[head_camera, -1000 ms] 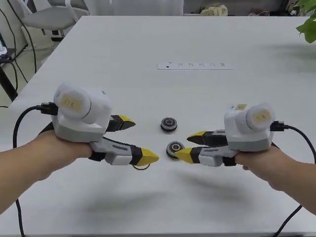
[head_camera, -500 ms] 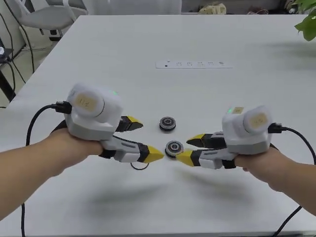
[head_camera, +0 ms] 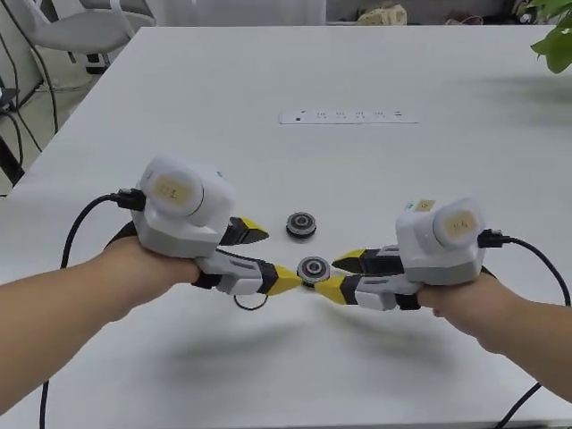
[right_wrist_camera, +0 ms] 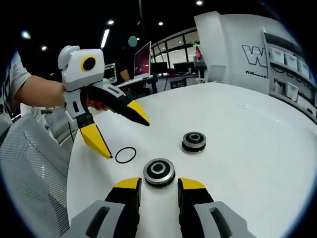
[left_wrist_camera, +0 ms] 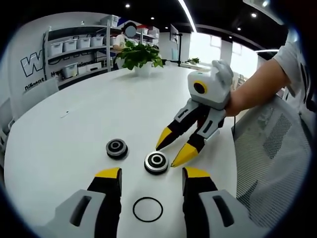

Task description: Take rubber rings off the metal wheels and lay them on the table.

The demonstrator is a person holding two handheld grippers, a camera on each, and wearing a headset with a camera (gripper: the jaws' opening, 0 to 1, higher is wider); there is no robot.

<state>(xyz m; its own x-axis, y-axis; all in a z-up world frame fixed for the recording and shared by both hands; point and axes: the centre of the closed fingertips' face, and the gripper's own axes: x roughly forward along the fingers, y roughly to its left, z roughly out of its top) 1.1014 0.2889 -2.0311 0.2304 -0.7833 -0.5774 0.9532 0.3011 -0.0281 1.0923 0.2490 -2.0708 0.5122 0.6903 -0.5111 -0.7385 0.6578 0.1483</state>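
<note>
Two metal wheels lie on the white table. The near wheel (head_camera: 314,268) has a black rubber ring on its rim, and so does the far wheel (head_camera: 301,225). One loose rubber ring (left_wrist_camera: 147,209) lies flat beneath my left gripper. My left gripper (head_camera: 271,255) is open, its lower tip close to the near wheel's left side. My right gripper (head_camera: 338,274) is open, with its tips close to that wheel's right side. The near wheel (right_wrist_camera: 159,172) sits just ahead of the right jaws, not between them. The same wheel (left_wrist_camera: 156,162) lies ahead of the left jaws.
A white power strip (head_camera: 349,117) lies further back on the table. A plant (head_camera: 556,40) stands at the far right corner and a chair (head_camera: 85,27) at the far left. Cables trail from both grippers toward the near table edge.
Both grippers have closed in on the near wheel from either side, until their yellow tips almost meet around it. The wheels and the loose ring have not moved.
</note>
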